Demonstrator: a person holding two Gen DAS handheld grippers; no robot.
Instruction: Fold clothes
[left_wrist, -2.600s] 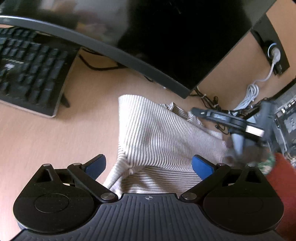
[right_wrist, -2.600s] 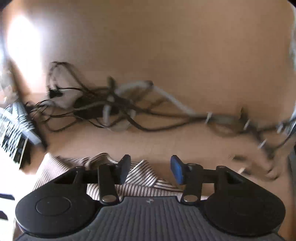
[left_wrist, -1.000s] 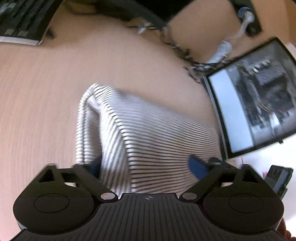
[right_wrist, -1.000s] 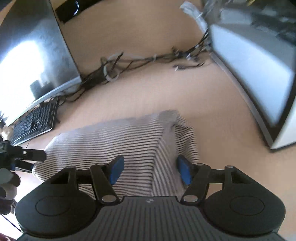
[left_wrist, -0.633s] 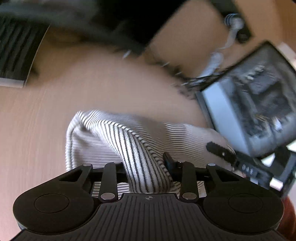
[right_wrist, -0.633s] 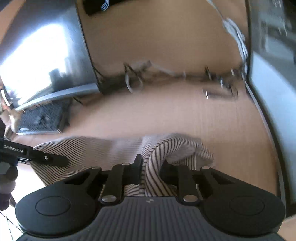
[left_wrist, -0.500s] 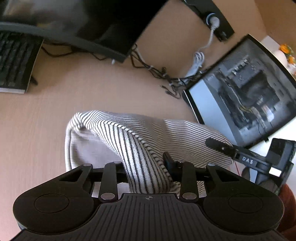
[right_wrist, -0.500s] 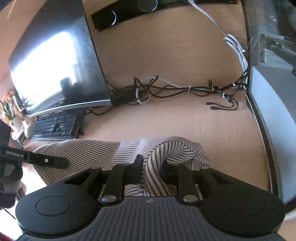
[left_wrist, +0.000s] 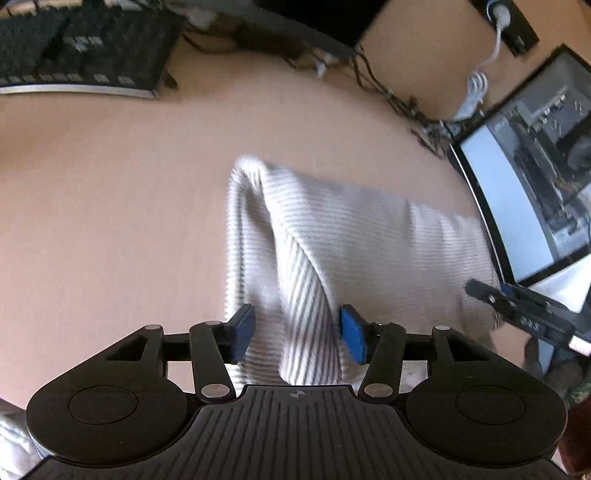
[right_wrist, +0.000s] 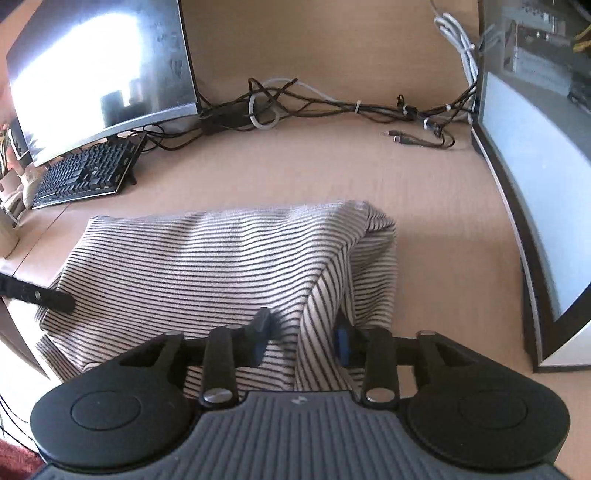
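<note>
Wooden desk (right_wrist: 332, 173) with a striped shirt (right_wrist: 207, 258) folded on it, left tongs (left_wrist: 297, 334) and right tongs (right_wrist: 301, 338) both spread apart, each straddling a raised fold.

The striped garment (right_wrist: 207, 258) is a soft knitted cloth, cream with thin dark stripes, matt and finely ribbed. The desk (right_wrist: 280, 173) is a pale wood-look surface, smooth with a low sheen. The monitor (right_wrist: 99, 74) has a glossy dark screen that reflects window light. The keyboard (right_wrist: 85, 177) is matt black plastic with a bright metallic edge. The left gripper (left_wrist: 297, 332) and the right gripper (right_wrist: 301, 338) have matt black plastic bodies with ribbed housings, bright metal pivot pins and blue pads (left_wrist: 352, 338).
</note>
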